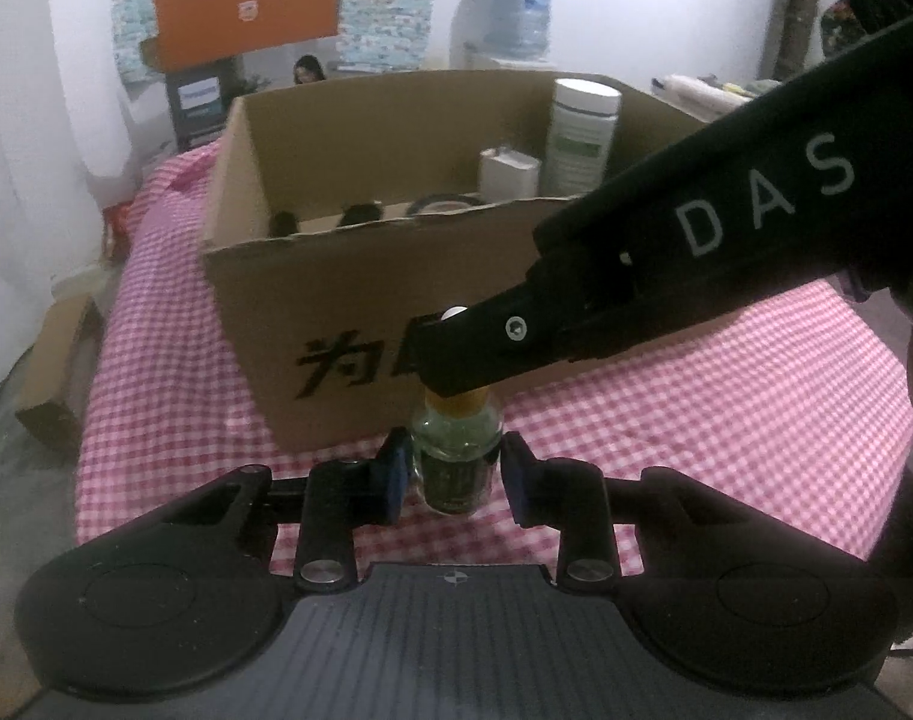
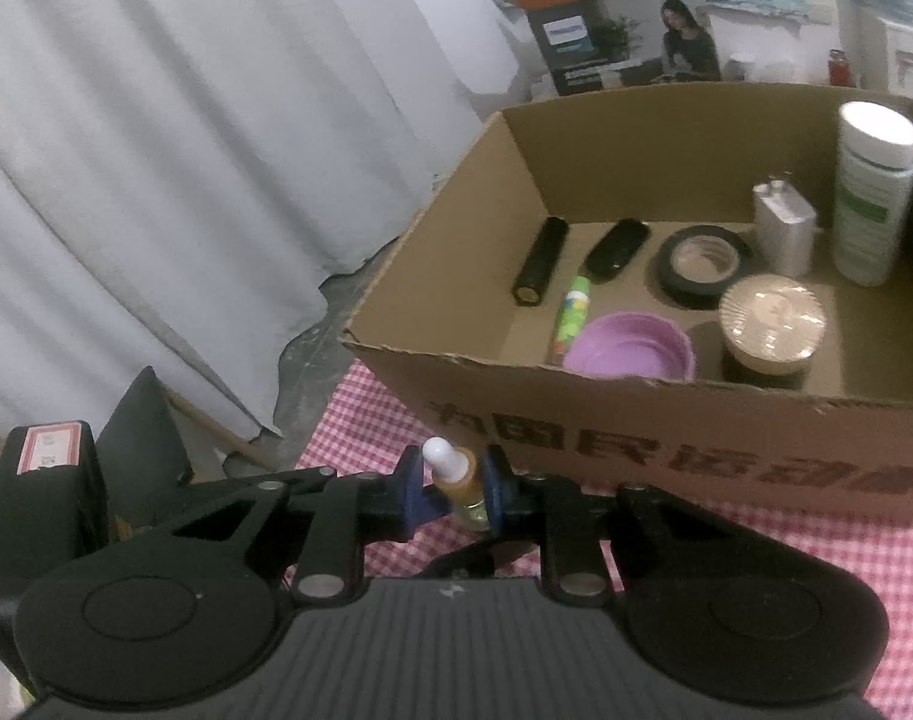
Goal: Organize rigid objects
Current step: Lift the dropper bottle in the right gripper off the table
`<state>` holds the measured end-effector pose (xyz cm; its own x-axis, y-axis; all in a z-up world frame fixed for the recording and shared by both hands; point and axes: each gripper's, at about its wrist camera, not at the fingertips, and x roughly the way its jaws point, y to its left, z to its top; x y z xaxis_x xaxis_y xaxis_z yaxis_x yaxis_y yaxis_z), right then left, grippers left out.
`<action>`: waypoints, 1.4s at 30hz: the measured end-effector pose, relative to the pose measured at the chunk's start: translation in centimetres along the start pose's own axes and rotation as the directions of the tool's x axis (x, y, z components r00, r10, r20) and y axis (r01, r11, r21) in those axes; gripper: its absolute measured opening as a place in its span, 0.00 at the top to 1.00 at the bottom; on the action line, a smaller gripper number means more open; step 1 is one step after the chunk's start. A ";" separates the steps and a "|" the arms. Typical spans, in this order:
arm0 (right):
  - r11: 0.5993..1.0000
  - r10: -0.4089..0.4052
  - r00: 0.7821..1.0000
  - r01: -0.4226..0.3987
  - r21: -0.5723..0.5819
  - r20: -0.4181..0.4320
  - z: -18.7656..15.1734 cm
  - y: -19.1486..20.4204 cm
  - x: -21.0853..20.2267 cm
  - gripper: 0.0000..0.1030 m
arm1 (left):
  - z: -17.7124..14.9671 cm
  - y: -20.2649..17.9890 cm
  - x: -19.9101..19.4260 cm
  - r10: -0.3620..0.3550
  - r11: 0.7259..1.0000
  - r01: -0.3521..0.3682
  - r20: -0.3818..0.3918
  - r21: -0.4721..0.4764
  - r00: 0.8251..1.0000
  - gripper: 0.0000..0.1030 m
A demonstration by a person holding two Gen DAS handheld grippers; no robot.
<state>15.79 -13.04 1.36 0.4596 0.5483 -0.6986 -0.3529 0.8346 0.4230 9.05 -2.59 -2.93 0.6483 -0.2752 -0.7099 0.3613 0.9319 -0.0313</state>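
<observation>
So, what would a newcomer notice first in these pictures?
First, the small dropper bottle on the pink checked cloth: the left gripper flanks its glass body while the right gripper grips its cap. Behind it, the open cardboard box holds a purple lid, a tape roll and a tall white bottle.

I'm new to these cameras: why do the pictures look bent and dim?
Left wrist view: fisheye bows the cardboard box, dim light leaves the small bottle murky. Right wrist view: corners go black, the curtain curves, the white-capped bottle is soft.

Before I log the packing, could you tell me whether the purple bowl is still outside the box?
No, the purple bowl lies inside the cardboard box.
</observation>
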 end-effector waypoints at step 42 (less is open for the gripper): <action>0.998 -0.020 1.000 0.019 0.066 0.009 -1.1 -2.5 -2.1 0.78 | 0.7 -3.2 2.1 -0.015 0.997 0.016 -0.026 0.071 1.000 0.70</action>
<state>14.82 -16.32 1.19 0.4742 0.5322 -0.7013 -0.2893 0.8465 0.4468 9.76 -6.29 -3.83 0.6257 -0.2826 -0.7271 0.4185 0.9082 0.0072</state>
